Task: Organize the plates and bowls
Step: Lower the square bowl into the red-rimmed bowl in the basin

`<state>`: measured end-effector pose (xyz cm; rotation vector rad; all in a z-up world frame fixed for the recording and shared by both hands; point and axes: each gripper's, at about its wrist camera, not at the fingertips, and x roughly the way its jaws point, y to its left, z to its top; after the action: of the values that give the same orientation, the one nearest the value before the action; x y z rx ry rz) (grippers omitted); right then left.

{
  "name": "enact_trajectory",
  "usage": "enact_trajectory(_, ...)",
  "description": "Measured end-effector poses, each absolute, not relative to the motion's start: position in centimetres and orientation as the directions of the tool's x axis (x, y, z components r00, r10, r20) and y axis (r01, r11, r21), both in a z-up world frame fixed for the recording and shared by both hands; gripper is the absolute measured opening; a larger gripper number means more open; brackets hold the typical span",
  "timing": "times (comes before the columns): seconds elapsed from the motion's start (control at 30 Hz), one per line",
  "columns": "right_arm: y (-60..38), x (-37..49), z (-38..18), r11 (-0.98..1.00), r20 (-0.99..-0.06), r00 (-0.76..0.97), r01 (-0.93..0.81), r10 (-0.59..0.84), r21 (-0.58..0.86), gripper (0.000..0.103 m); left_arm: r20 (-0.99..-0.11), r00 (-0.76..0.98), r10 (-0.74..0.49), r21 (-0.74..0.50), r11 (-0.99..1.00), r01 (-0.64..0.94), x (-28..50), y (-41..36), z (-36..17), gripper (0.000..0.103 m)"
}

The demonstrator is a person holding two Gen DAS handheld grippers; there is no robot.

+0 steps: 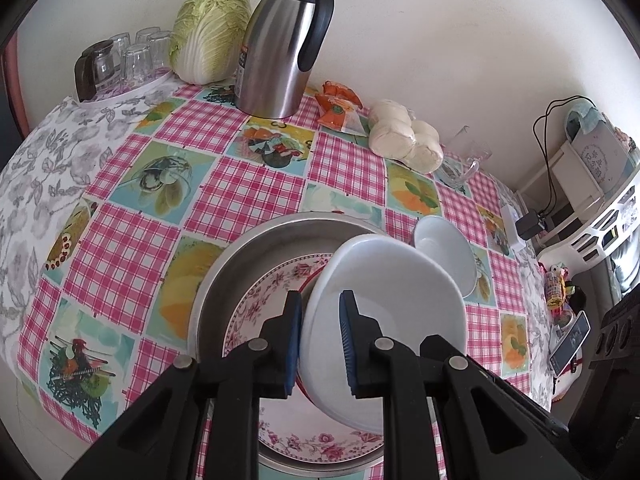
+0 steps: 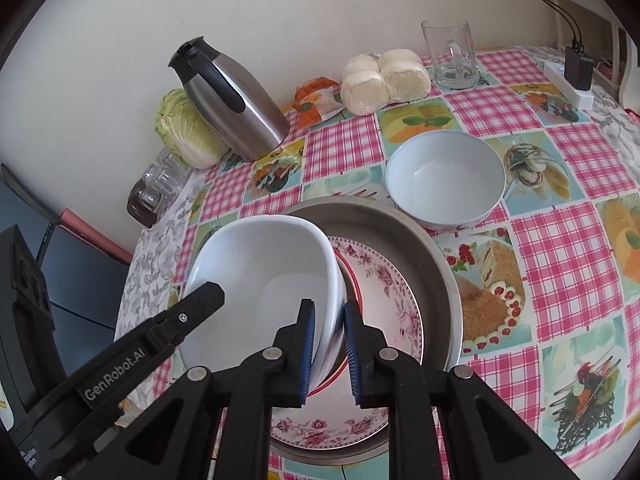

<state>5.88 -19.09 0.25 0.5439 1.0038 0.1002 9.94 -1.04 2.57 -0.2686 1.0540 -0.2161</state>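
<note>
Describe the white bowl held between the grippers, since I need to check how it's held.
The white bowl is glossy, ceramic-looking, empty and tilted. It hangs over the floral plate in the metal basin. The left gripper pinches one side of its rim, the right gripper the opposite side. Whether its underside touches the plate cannot be told.

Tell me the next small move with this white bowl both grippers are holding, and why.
Probably lower the white bowl a little further onto the floral plate in the metal basin. Left gripper and right gripper grip opposite rims, and the bowl sits tilted above the plate.
</note>
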Motion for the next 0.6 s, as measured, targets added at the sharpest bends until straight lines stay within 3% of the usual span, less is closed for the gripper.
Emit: enact_trajectory(0.6,-19.14,5.82,0.51,0.865,-0.769,0.553,0.160,0.320,0.475,0.020,-0.816,0.487,-0.311,-0.334,0.942,0.042,9.96,-0.57,2.76,0.018)
